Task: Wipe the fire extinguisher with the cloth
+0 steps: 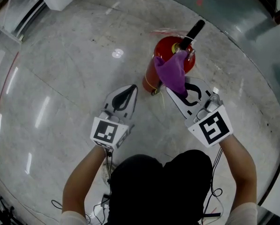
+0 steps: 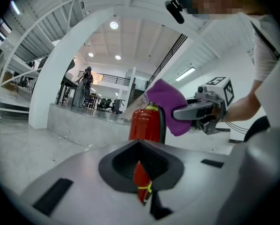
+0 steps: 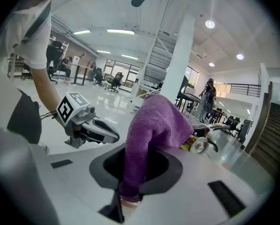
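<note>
Right gripper (image 1: 180,93), head view: jaws pinching purple cloth (image 1: 172,71) against extinguisher (image 1: 164,48) top; left gripper (image 1: 130,90) nearby, jaws pressed together, empty. Left gripper view: extinguisher upright, cloth at its head. Right gripper view: cloth clamped between jaws.

The head view looks steeply down; both gripper views face inward, sharing the fire extinguisher (image 2: 144,125).

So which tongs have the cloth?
The right tongs, shut on the purple cloth by the extinguisher; the left tongs are shut and hold nothing.
</note>
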